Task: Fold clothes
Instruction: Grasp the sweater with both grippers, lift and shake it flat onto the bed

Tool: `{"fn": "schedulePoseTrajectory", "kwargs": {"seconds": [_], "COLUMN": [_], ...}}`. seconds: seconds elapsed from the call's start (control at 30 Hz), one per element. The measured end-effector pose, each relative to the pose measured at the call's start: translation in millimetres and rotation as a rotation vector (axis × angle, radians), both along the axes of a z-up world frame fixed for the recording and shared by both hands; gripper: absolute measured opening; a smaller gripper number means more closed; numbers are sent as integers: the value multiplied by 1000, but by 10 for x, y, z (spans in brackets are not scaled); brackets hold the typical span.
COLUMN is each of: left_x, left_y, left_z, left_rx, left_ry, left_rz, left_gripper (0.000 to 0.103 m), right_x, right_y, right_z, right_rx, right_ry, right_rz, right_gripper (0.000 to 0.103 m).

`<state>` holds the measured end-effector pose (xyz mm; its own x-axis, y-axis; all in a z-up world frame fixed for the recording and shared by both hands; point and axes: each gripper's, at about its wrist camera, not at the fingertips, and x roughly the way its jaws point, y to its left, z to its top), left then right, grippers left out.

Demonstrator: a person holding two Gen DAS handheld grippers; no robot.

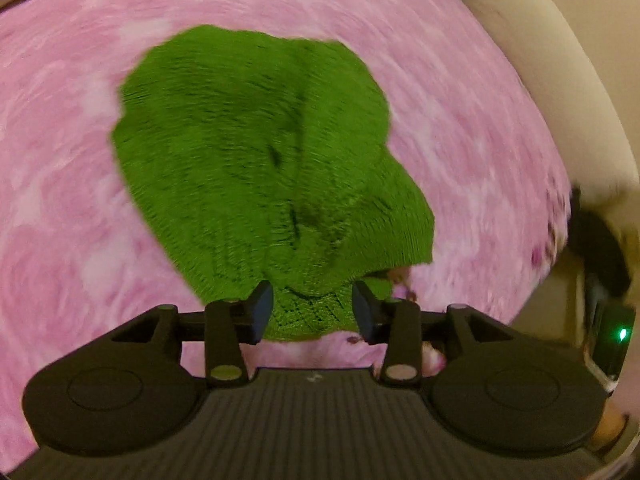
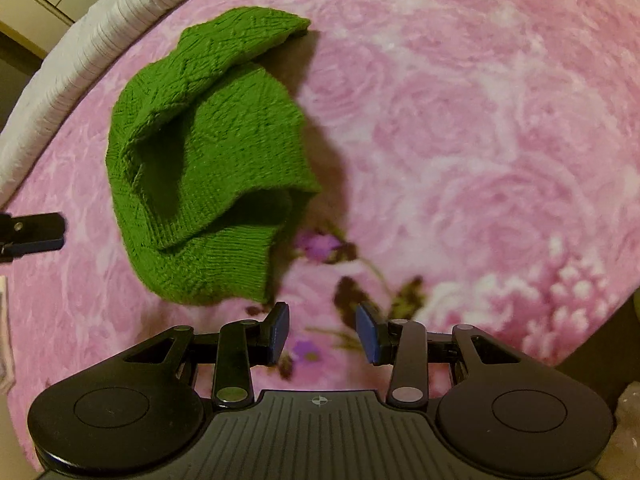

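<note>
A green knitted garment lies crumpled on a pink rose-patterned blanket. My left gripper points down over the garment's near edge. Its blue pads stand apart with the knit showing in the gap, and they are not pressing on it. In the right wrist view the same garment lies upper left, partly folded over itself. My right gripper stands open above bare blanket, just right of the garment's lower corner, with nothing between its fingers. The left gripper's fingers poke in at the left edge of that view.
A white ribbed cover borders the blanket at the upper left. A cream padded edge curves along the right side. A black device with a green light sits at the right border. Dark flower prints mark the blanket near my right gripper.
</note>
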<state>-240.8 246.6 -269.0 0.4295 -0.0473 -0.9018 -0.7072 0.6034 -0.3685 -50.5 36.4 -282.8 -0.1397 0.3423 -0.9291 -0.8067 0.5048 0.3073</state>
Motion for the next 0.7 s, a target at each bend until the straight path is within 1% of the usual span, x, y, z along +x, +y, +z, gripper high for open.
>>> {"fn": "schedulePoseTrajectory", "kwargs": {"seconds": [0.07,0.13,0.23,0.33,0.43,0.5,0.53,0.57,0.6,0.63,0.7], "left_x": [131,239,377,516,589,624,630,613,592,561,475], "left_y": [29,97,196,281,356,406,431,454,473,491,564], "left_z": [-104,-222,-320,-393,-542,-644,-679,-683,-672,-618,-419], "left_rx": [-2,-15,-28,-17,-44,-69,-81,-92,-99,-92,-70], "left_ry": [-11,-21,-24,-21,-22,-26,-32,-45,-59,-79,-131], "left_rz": [-52,-67,-83,-112,-104,-94,-89,-84,-82,-87,-89], "left_gripper": [38,38,38,42,42,29,11,7,6,6,5], "right_x": [-82,-127,-200,-313,-408,-450,-462,-475,-483,-461,-416], "right_y": [61,85,77,62,50,23,7,-9,-25,-35,-55], "right_z": [-52,-119,-230,-422,-624,-717,-721,-725,-718,-647,-506], "right_rx": [24,45,88,125,152,168,182,196,210,216,229], "right_ry": [-20,-11,57,146,214,232,234,235,234,222,197], "right_rz": [-15,-57,-183,-330,-490,-611,-638,-665,-688,-688,-689], "right_gripper": [41,41,41,41,41,41,41,21,3,3,3]}}
